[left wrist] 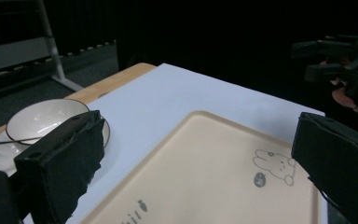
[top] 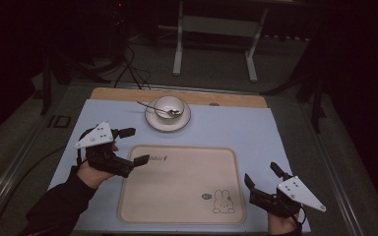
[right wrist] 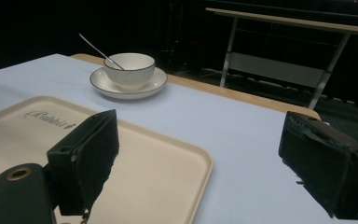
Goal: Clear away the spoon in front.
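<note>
Nothing of the work looks done yet, as far as I can judge from how the things lie.

The table [top: 275, 128] is the largest thing, covered with a pale blue sheet, and a strip of wood shows along its far edge. On the near half lies a beige tray [top: 182, 184] with a small rabbit drawing in its near right corner; nothing stands on it. Far from it, close to the far edge and a little left of the middle, stands a white saucer [top: 153, 122]. On the saucer sits a white cup [top: 170, 105], upright, and a thin spoon [top: 150, 106] rests in the cup with its handle pointing to the left.

The left gripper [top: 134, 146] hovers at the left of the tray, just beside its far left corner, and its jaws stand wide apart with nothing between them. The right gripper [top: 262, 174] is at the near right, beside the near right corner of the tray, also spread wide and empty.

Both grippers are well apart from the cup and saucer. I think the job is to bring these to the tray, so the reach, the grasp and the placing are all left. The left gripper is nearer to them.
</note>
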Action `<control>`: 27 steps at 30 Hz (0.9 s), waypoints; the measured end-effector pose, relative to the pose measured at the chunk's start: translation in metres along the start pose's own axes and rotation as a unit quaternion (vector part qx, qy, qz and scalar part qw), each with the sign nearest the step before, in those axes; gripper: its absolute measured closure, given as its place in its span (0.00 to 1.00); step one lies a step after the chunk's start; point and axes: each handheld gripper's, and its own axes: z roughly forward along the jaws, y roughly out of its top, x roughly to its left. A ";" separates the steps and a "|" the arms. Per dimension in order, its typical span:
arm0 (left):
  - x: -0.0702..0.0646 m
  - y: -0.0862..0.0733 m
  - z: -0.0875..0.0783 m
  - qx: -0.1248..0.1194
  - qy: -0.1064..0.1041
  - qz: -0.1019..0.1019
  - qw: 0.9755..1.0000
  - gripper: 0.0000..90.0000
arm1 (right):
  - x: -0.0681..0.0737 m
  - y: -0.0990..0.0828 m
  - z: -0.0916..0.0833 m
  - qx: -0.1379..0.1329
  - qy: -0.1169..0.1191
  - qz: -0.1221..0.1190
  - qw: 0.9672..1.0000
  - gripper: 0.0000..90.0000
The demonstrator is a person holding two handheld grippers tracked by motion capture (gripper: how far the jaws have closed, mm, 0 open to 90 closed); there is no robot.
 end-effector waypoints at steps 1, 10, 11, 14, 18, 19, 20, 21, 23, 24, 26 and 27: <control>0.001 0.001 0.001 -0.002 0.001 -0.001 1.000 0.04 | 0.000 0.000 0.000 -0.001 0.001 0.001 1.000 0.13; 0.017 0.005 0.013 -0.008 0.031 -0.019 0.999 0.04 | 0.001 0.001 -0.001 -0.003 0.002 -0.002 1.000 0.13; 0.020 0.005 0.014 -0.009 0.034 -0.023 0.999 0.04 | 0.001 0.001 -0.001 -0.003 0.002 -0.002 1.000 0.13; 0.029 0.004 0.017 -0.009 0.048 -0.032 0.998 0.04 | 0.002 0.000 0.000 -0.002 0.003 -0.002 1.000 0.13; 0.040 0.003 0.021 -0.011 0.067 -0.043 0.997 0.04 | 0.002 0.000 0.000 -0.002 0.002 -0.002 1.000 0.13; 0.043 0.002 0.022 -0.010 0.069 -0.044 0.997 0.04 | 0.002 0.000 0.000 -0.001 0.003 -0.002 1.000 0.13; 0.046 0.002 0.024 -0.007 0.071 -0.048 0.996 0.04 | 0.002 0.000 0.000 -0.001 0.003 -0.001 1.000 0.13; 0.050 0.001 0.026 -0.008 0.079 -0.052 0.995 0.04 | 0.002 0.000 0.001 -0.001 0.003 -0.001 1.000 0.13; 0.056 -0.001 0.029 -0.006 0.085 -0.060 0.995 0.04 | 0.002 0.000 0.001 0.000 0.003 -0.001 1.000 0.13; 0.058 -0.002 0.031 -0.005 0.087 -0.061 0.994 0.05 | 0.002 0.000 0.001 0.000 0.004 -0.001 1.000 0.13; 0.063 -0.005 0.036 -0.004 0.096 -0.068 0.993 0.05 | 0.002 0.000 0.001 0.001 0.004 -0.001 1.000 0.13; 0.066 -0.007 0.038 -0.005 0.099 -0.070 0.993 0.05 | 0.002 -0.001 0.001 0.001 0.004 -0.002 1.000 0.13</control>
